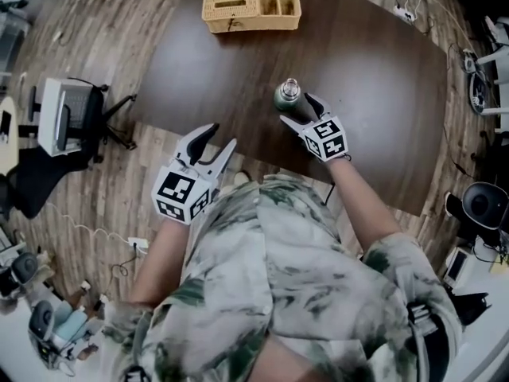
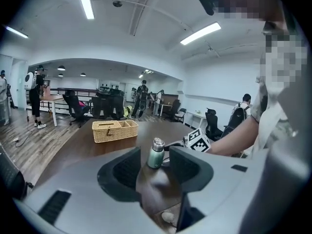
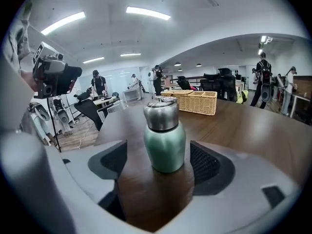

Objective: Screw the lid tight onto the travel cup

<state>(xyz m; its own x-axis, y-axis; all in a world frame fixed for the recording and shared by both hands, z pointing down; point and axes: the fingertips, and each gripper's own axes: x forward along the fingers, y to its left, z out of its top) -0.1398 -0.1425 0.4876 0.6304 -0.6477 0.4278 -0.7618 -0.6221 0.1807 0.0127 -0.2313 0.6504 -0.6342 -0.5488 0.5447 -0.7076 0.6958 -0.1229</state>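
— Right hand-held gripper (image 1: 298, 108) (image 3: 163, 161): gripping or not?

— Released. Its own view shows the jaws spread wide with the travel cup (image 3: 165, 143) upright between them. There is a gap on each side of the green body, and neither pad touches it.

— And the lid (image 3: 161, 112)?

— Silver, seated on top of the cup. Whether it is tight I can't tell.

— How is that arm held?

— The right forearm (image 1: 362, 201) is stretched out from the body, with the gripper tipped down toward the counter (image 1: 382, 78) the cup stands on.

— The other one?

— The left hand-held gripper (image 1: 223, 136) (image 2: 157, 172) is closer to the body, at the counter's near edge, with the left forearm (image 1: 163, 253) bent. Its jaws are apart with only bare counter between them. The cup (image 2: 156, 155) stands well ahead of it.

— Does one camera catch what the others miss?

— The head view hides the gaps beside the cup (image 1: 288, 98); only the right gripper view shows them. The left gripper view shows the right hand-held gripper's marker cube (image 2: 197, 139) just right of the cup. A wicker basket (image 1: 251, 9) sits far beyond both grippers, ahead and left of the cup.
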